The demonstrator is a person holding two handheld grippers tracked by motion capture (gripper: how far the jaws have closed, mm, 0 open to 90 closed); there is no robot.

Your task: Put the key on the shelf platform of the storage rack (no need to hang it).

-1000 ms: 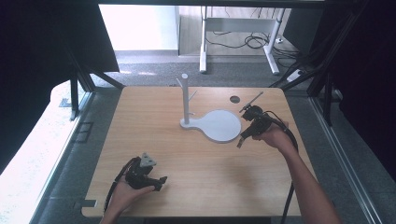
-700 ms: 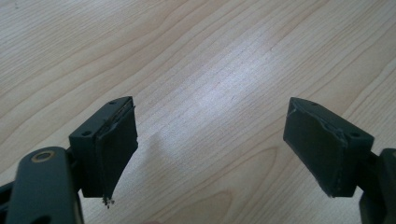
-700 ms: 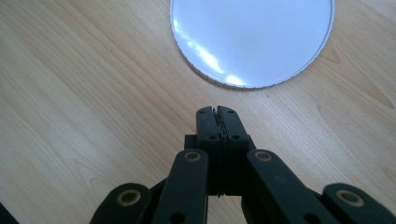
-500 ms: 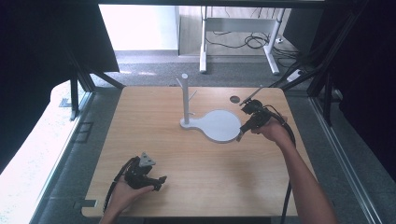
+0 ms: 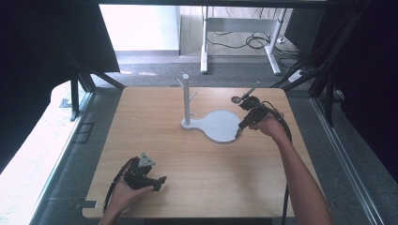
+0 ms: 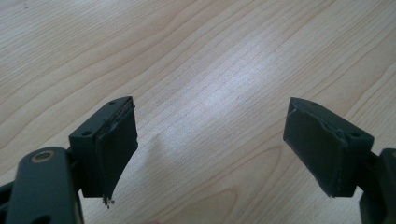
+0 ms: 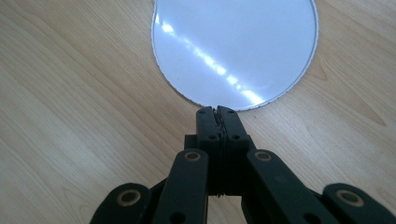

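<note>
Wooden table [image 5: 202,183] with a white stand on it: flat rounded base plate [image 5: 220,126] and an upright post [image 5: 186,98] with short pegs near the top. A small dark round spot [image 5: 235,99] sits on the table beyond the plate; what it is cannot be told.

Right gripper [image 5: 241,127] at the plate's right edge, held by the right hand [image 5: 265,125]. In the right gripper view its jaws are pressed together with no gap, tips right at the plate's rim [image 7: 233,105]. Whether the rim is pinched between them or the tips merely meet it cannot be told from here.

Left gripper [image 5: 159,179] low at the near left of the table, well apart from the stand, in the left hand [image 5: 124,194]. Jaws wide apart over bare wood, nothing between them; the pad [image 6: 116,149] looks frayed at its lower edge.

Risks, as judged:
- If the closed tips push on the rim, the plate may slide or pivot, since nothing braces the stand
- If the grip is only on the thin edge, a lift could slip off, or tip the stand toward the tall post
- The worn left pad may hold poorly if called on
</note>
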